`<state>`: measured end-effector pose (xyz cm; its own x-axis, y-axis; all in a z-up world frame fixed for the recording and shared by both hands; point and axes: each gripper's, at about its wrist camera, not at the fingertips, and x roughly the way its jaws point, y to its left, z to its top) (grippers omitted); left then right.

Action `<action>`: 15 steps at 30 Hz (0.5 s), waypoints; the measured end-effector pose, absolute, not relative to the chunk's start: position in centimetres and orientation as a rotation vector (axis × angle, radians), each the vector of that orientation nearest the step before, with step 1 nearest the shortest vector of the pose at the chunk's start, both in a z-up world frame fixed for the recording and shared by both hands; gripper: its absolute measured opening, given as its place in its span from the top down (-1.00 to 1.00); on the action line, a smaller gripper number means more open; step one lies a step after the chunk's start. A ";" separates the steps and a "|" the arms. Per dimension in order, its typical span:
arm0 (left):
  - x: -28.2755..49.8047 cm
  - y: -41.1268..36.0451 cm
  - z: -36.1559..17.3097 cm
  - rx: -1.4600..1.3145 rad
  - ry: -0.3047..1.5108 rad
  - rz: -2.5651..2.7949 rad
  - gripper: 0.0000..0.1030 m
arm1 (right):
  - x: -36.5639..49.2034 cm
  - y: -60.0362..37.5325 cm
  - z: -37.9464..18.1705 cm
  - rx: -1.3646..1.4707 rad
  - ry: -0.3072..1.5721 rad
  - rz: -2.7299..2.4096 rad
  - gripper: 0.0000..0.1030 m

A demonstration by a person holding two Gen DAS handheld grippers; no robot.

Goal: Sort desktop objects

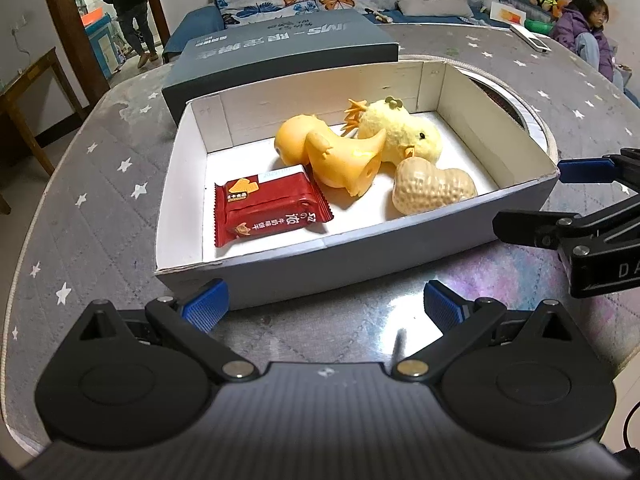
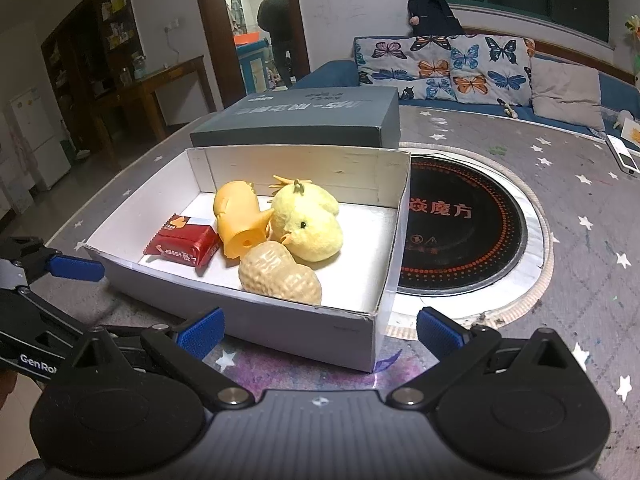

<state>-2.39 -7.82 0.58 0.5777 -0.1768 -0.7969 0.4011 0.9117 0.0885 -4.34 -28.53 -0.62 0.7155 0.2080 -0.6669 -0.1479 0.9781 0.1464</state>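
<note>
White card box (image 1: 280, 276) near the table's (image 1: 100, 168) front edge already holds snack packet (image 1: 268, 210), orange toy (image 1: 340, 160), plush chick (image 1: 404, 132), peanut (image 1: 432, 192). Left gripper (image 1: 326, 304) and right gripper (image 2: 320, 330) spread, empty. Probably next — lid (image 1: 280, 48): grip opposite edges, lower level.

left tool (image 1: 326, 304): black linkage, blue ribbed pads | right tool (image 2: 320, 332): same, silver pivots

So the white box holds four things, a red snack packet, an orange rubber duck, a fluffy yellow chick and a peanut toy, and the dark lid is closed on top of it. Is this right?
Not quite. The four things are in the white box, but it is open: the dark lid lies on the table behind it, as the right wrist view shows. The red snack packet, orange rubber duck, fluffy yellow chick and peanut toy are there.
</note>
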 end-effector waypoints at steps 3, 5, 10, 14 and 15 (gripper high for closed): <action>-2.5 -7.7 1.1 0.266 0.884 -0.352 -1.00 | -4.3 -28.5 -0.4 0.079 0.744 0.206 -1.00; -2.5 -7.6 1.6 0.264 0.877 -0.357 -1.00 | -4.3 -28.5 -0.2 0.076 0.741 0.211 -1.00; -2.4 -7.1 3.2 0.248 0.860 -0.389 -1.00 | -4.0 -28.7 0.7 0.093 0.737 0.240 -1.00; -1.8 -6.8 5.1 0.242 0.823 -0.405 -1.00 | -3.2 -28.9 2.0 0.113 0.728 0.275 -1.00; -1.4 -6.7 5.6 0.241 0.813 -0.404 -1.00 | -2.9 -28.9 2.4 0.113 0.724 0.280 -1.00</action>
